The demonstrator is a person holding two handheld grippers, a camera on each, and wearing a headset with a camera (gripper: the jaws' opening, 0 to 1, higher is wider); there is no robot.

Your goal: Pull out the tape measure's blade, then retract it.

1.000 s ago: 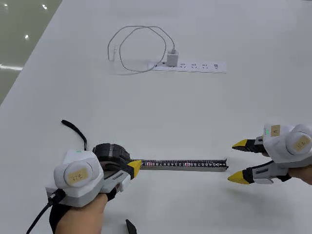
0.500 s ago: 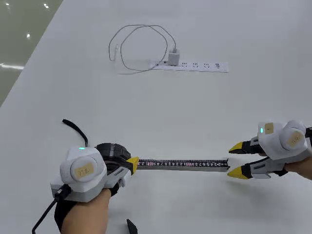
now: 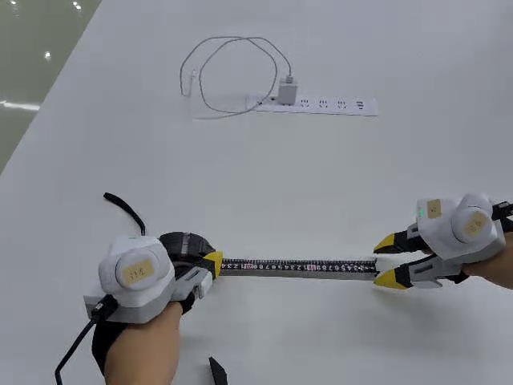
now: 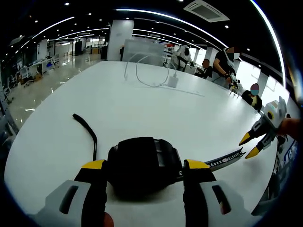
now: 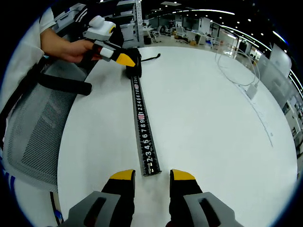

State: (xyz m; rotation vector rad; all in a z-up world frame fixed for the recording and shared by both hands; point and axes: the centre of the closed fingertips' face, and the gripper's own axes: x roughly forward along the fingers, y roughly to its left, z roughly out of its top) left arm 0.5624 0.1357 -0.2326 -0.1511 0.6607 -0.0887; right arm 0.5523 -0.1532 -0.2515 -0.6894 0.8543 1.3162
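Left gripper (image 4: pixel 144 164) fingers clamp the black round tape measure (image 3: pixel 183 245). Right gripper (image 3: pixel 388 261), fingers apart, has moved in, now flanking the dark numbered blade (image 3: pixel 296 267) tip.

Open-plan office — ceiling lights (image 4: pixel 142 10), distant desks (image 5: pixel 189 29), mesh chair (image 5: pixel 33 137), white table (image 3: pixel 321 184)

The left gripper (image 4: pixel 144 164) and the right gripper (image 3: pixel 386 260) look the same: a rounded white plastic shell and two black jaws with yellow fingertips (image 5: pixel 124 175). Each shell carries a small beige paper sticker (image 3: pixel 136 271) with marks too small to read. On the right shell there is a small green light (image 3: pixel 419 212). A thin black cable (image 3: pixel 76 353) comes out from the back of the left shell. The person wears a white short sleeve (image 5: pixel 45 19) and a black band (image 3: pixel 100 345) at the left wrist.
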